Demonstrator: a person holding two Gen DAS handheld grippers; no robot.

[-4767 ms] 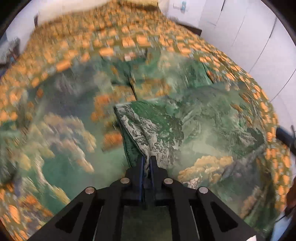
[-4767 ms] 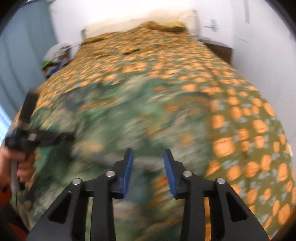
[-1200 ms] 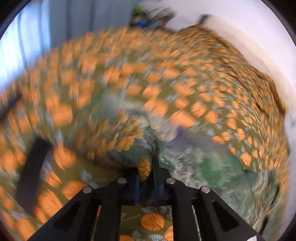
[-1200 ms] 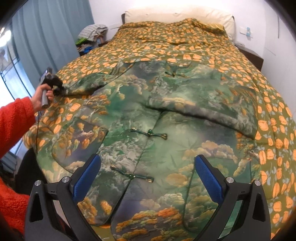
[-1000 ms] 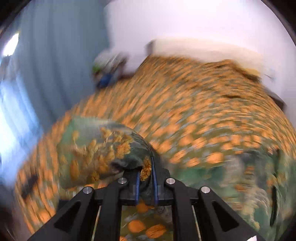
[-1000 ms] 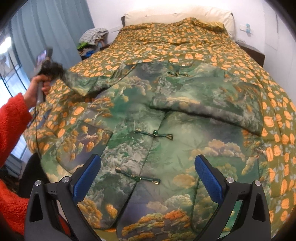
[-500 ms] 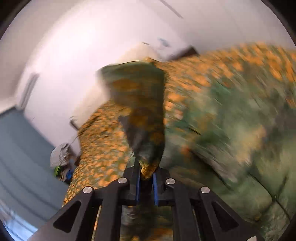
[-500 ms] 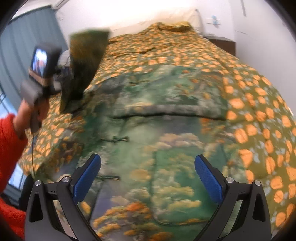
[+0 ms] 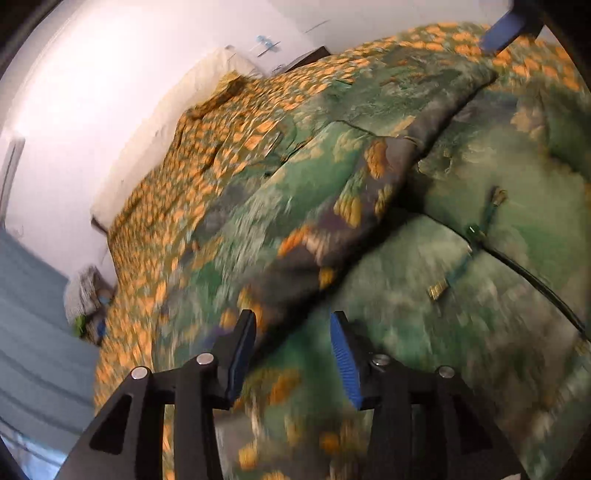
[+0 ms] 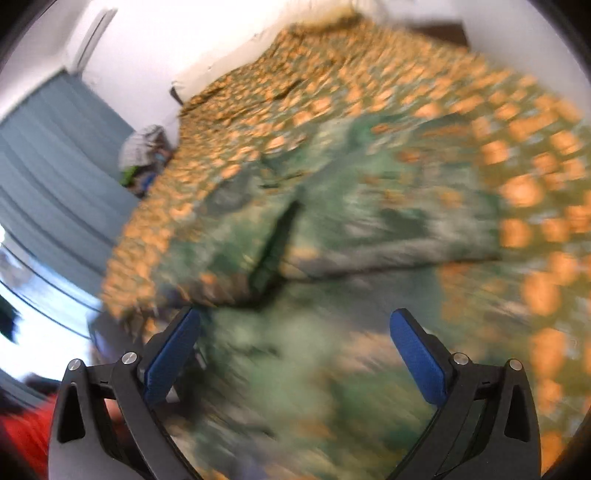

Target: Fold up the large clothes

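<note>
Orange-flowered bedding [image 9: 207, 147] covers the whole bed, and the green landscape-print jacket [image 9: 461, 302] lies spread across it, front side up.

Nearest in the left wrist view, the left gripper [image 9: 291, 350] hangs just above the jacket with its blue-padded fingers parted and nothing between them. Directly past its fingertips lies a sleeve [image 9: 332, 206], folded in over the jacket's chest so that it runs diagonally away toward the collar end. To the right of that sleeve the front closure shows, with a knotted frog fastener [image 9: 476, 236] crossing the seam (the fabric around it is blurred). Farther up, a second folded sleeve [image 9: 417, 88] lies across the upper chest, and one blue pad of the right gripper [image 9: 508, 26] pokes in at the top edge.

From the right wrist view the right gripper [image 10: 295, 354] is spread wide over the lower jacket [image 10: 303, 369], gripping nothing. Everything there is heavily smeared; a dark crease [image 10: 277, 240] marks where the folded sleeve ends. A red-sleeved arm [image 10: 26, 435] sits at the lower left.

Beyond the bed come a pile of clothes [image 10: 146, 155], grey-blue curtains [image 10: 55, 147] and the white wall [image 9: 110, 74].
</note>
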